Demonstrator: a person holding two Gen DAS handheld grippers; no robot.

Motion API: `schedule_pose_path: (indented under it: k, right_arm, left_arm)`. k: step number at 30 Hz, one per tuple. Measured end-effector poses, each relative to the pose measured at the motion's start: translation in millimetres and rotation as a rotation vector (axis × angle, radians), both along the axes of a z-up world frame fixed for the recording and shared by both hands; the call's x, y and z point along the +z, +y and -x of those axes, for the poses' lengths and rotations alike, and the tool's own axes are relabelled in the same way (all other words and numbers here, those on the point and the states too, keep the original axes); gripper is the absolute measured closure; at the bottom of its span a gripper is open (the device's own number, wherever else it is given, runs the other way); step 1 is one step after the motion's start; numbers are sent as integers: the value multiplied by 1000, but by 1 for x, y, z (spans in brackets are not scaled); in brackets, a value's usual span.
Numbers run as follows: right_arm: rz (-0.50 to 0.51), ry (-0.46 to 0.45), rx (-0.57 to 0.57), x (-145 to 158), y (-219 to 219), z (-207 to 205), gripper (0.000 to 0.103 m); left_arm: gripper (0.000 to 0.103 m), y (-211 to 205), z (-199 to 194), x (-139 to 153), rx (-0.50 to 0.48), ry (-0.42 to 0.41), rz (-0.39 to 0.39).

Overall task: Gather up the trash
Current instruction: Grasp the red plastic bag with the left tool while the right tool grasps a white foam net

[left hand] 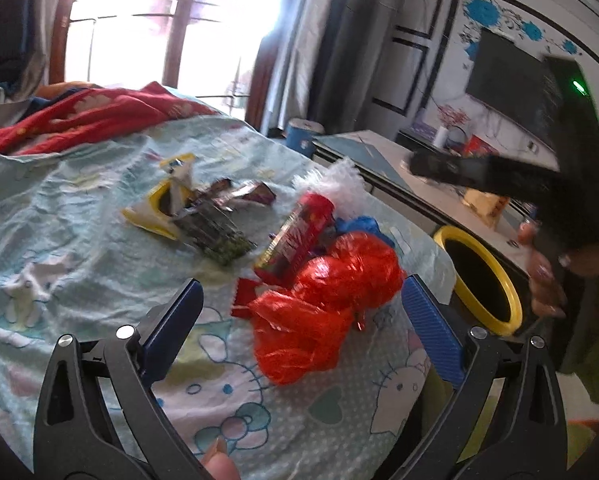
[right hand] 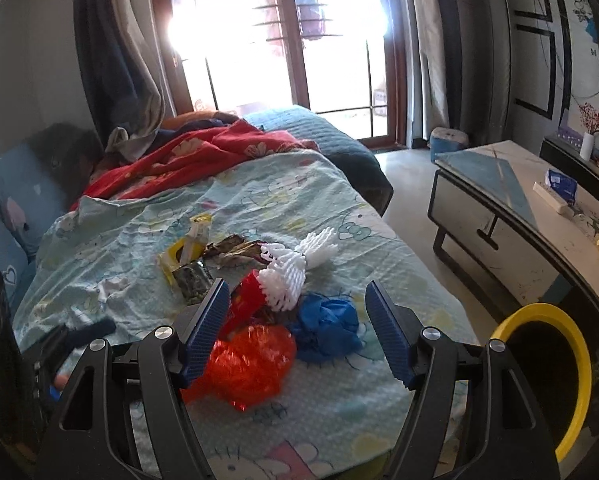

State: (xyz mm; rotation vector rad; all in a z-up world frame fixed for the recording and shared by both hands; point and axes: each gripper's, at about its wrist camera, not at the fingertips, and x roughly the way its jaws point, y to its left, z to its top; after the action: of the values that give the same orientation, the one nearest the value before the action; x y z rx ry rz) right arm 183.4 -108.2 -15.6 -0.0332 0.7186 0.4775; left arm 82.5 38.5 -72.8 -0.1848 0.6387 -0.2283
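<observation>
**Soft trash heap on bed, both claws spread and empty**

Saw crumpled red plastic bag lower centre of right wrist view, touching crumpled blue bag and white foam net sleeve. Judged all light, limp, slippery; best pinched at a bunched fold. Right gripper and left gripper gaped wide, holding nothing. Yellow-rimmed black bin at lower right.

Sunlit bedroom w/ glass doors, cartoon-print bed, low table, wall TV.
</observation>
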Motion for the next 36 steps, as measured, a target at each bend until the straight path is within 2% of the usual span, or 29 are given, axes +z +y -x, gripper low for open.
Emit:
schedule_pose_path:
  k: [4,8,11,14,16,17,18,19,20,22,25,33,36]
  right_arm:
    - [8,38,-2,-12,11,-18,35]
    - [22,74,-10,-24,23,-36,37]
    - [20,102,-7,-31,29,-46,47]
    - [12,124,4,-37,33,-52,62]
    - [22,128,16,-40,37,-54,87]
    - [23,125,17,-41,37,-53,92]
    - [19,120,19,-41,37,-52,94]
    - [15,112,23,-41,37,-51,96]
    - [13,98,27,-40,36,-48,96]
    - [14,71,30,-37,35,-43,96]
    - [3,48,26,-33,30,-39,96]
    - [-24,18,-9,-24,16,-34,97]
    - [-33,8,-11,-20,12,-28,97]
  left_arm:
    - [24,-6,-4,-9,-23,17,-19]
    - [30,-11,-7,-17,-45,43,-37]
    - [38,-11,-9,-23,-39,72,-49]
    - [46,-9,-9,-24,-35,82,-46]
    - [57,-9,-10,-25,-39,90,-46]
    - [60,-9,-10,-26,-41,94,-47]
    - [68,-9,-10,-26,-45,98,-47]
    - [74,-10,-11,-27,-52,102,-47]
    - [77,-10,-11,-27,-56,105,-50]
    - [93,-12,-10,-27,-66,108,-54]
    - [102,-12,-10,-26,-67,104,-71]
    - [102,-8,-4,-12,-66,56,-51]
    - [102,-1,-1,-2,-59,29,-11]
